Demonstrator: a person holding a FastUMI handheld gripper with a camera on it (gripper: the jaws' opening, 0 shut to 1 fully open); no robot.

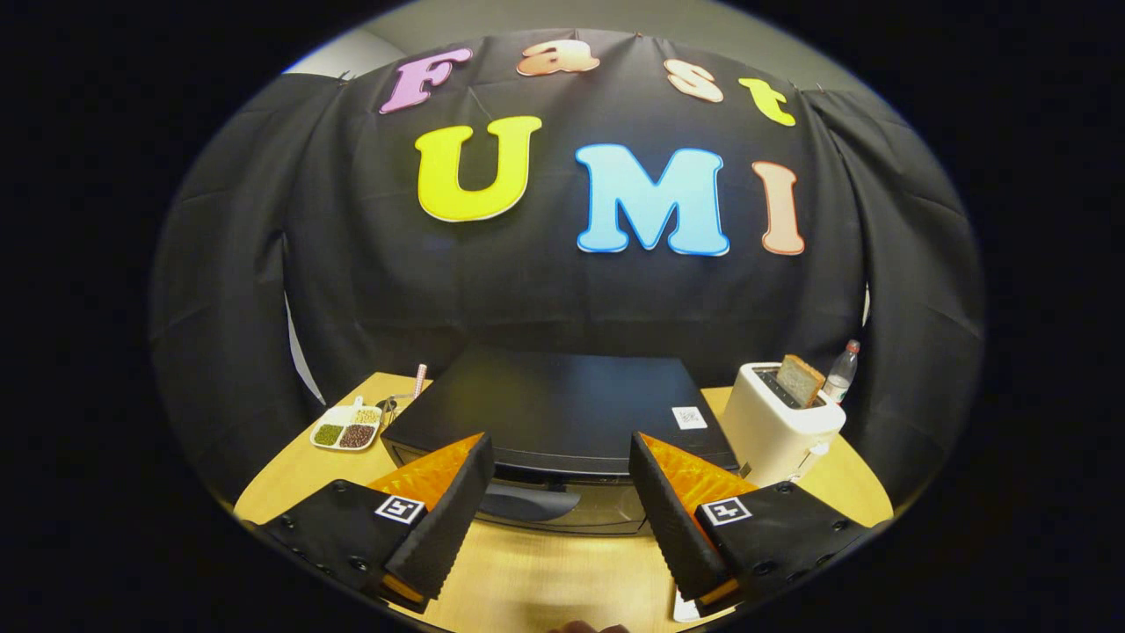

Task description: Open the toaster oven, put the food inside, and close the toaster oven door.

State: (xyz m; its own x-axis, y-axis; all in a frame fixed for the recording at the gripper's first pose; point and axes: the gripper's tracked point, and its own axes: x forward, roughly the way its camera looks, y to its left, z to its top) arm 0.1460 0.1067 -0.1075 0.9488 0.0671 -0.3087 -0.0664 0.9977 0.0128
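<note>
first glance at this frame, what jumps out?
The black toaster oven sits mid-table, just ahead of the open claw, whose fingers straddle its front edge with nothing between them. To its right stands a white pop-up toaster with a slice of bread poking out, and a clear bottle behind it. To the oven's left, a small divided dish of beans rests on the wooden table.

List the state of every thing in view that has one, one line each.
Black toaster oven: door seems shut, handle between the gripper's fingers.
Gripper: open, holding nothing.
White pop-up toaster: brown bread slice sticking up from a slot.
Clear plastic bottle: upright, capped.
White divided dish: holds beans and grains.
</note>
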